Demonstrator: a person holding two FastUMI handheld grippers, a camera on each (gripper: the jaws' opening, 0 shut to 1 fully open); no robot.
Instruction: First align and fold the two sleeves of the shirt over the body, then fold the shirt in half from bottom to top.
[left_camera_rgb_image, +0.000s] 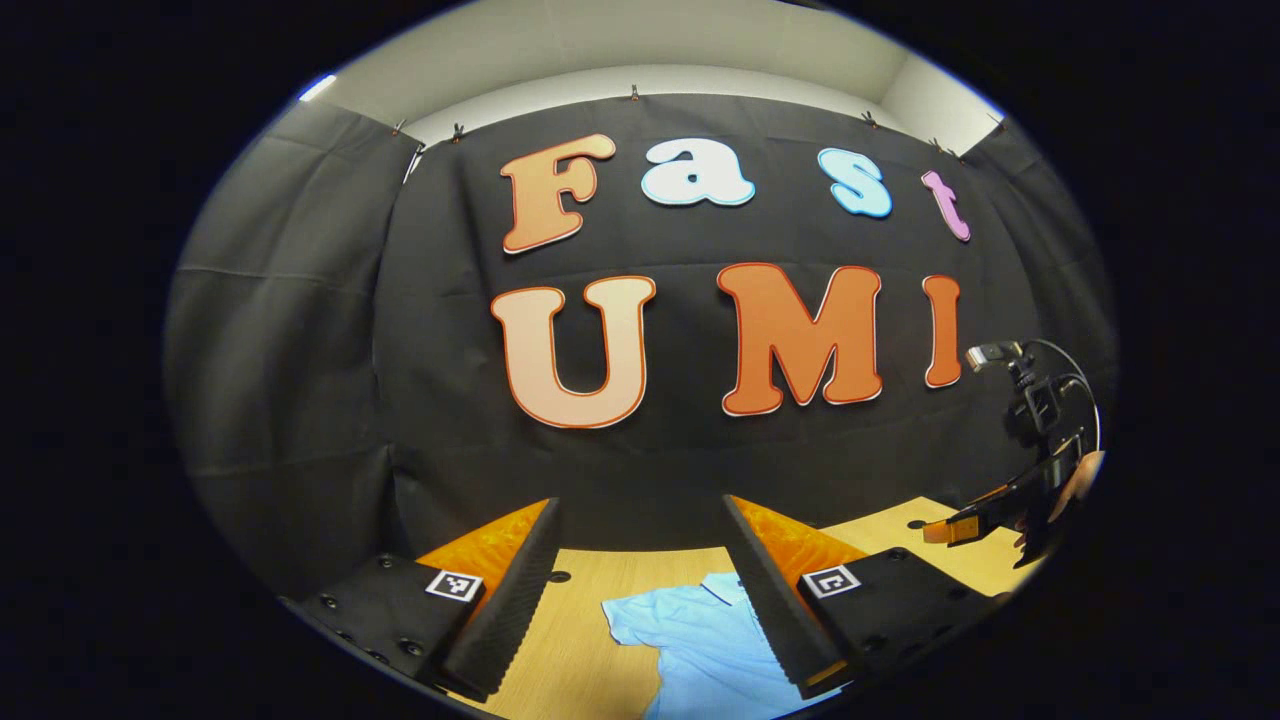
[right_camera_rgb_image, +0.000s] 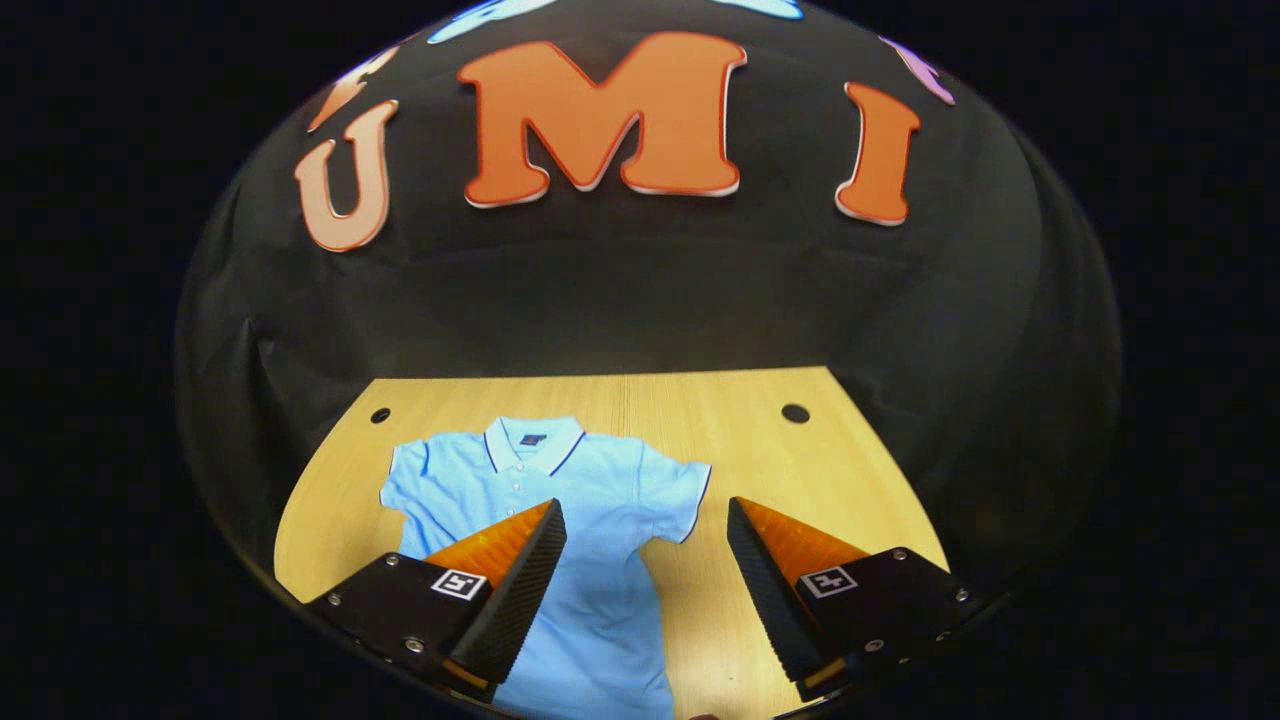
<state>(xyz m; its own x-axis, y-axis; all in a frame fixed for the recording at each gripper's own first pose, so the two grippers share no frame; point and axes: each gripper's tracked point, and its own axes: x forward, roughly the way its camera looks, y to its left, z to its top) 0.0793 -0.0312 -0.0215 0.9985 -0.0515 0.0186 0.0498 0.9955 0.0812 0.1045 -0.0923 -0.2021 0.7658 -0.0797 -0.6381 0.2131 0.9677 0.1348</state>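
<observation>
At the bottom of the right gripper view, the right hand-held gripper (right_camera_rgb_image: 645, 560) hangs over the desk (right_camera_rgb_image: 800, 470) with its fingers spread wide and nothing between them. Its left finger hides part of the shirt's body. In the left gripper view, the left hand-held gripper (left_camera_rgb_image: 640, 585) is likewise wide open and empty, raised and looking mostly at the wall, so the desk shows as a thin strip at the bottom of the frame.

Just beyond the right gripper's fingers lies the light blue polo shirt (right_camera_rgb_image: 590, 480), spread flat and face up in the lower left of the desk, collar toward the wall. Both short sleeves stick out sideways, not yet folded: one sleeve (right_camera_rgb_image: 410, 480) at centre left of the frame, the other sleeve (right_camera_rgb_image: 680, 495) just left of the right finger.

The shirt looks like thin knit cloth: light, limp, likely to drag, wrinkle or bunch when lifted. A pinch at each sleeve's cuff edge or outer shoulder corner seems the best hold, lifted low so the body stays put. For the later half fold, the hem corners are the natural grip.

The hem is cut off at the lower edge in both views, so the shirt's length cannot be told. In the left gripper view only the collar, one sleeve and part of the body show.
</observation>
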